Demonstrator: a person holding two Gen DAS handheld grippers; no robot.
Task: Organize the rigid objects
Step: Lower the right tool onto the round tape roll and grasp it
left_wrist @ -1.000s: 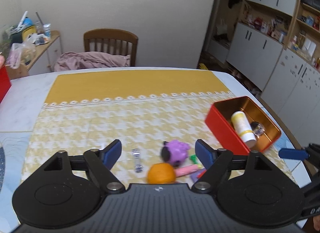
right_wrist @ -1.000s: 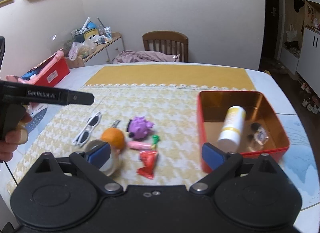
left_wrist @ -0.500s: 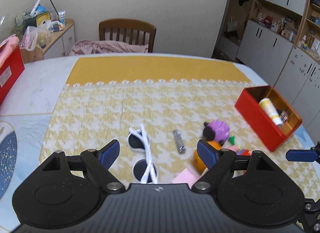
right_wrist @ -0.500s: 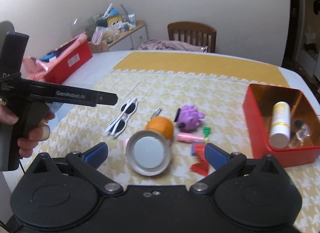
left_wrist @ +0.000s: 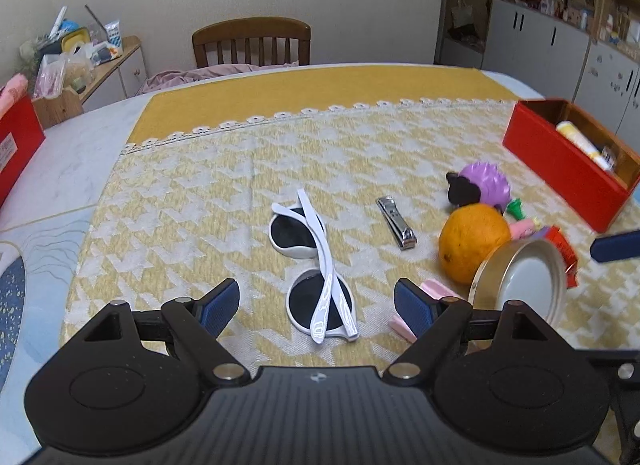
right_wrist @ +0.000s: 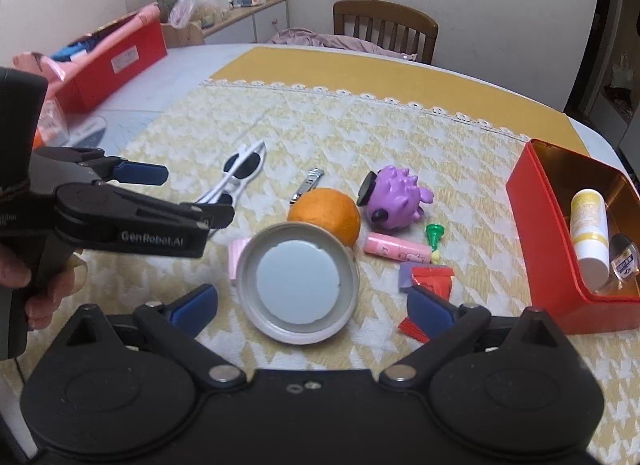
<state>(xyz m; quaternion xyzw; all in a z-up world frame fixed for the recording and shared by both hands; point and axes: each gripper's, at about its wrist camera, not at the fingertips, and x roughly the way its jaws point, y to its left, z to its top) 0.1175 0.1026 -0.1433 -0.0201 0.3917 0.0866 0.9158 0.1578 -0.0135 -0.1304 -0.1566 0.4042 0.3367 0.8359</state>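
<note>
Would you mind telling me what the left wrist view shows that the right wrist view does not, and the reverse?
Only the left wrist view shows the left gripper head-on, open over the white sunglasses, plus the cabinets at right.

Only the right wrist view shows the hand holding the left gripper, the whole inside of the red tin with its white bottle, and the open right gripper straddling the round metal lid.

Both show the orange, nail clipper, purple toy and chair.
</note>
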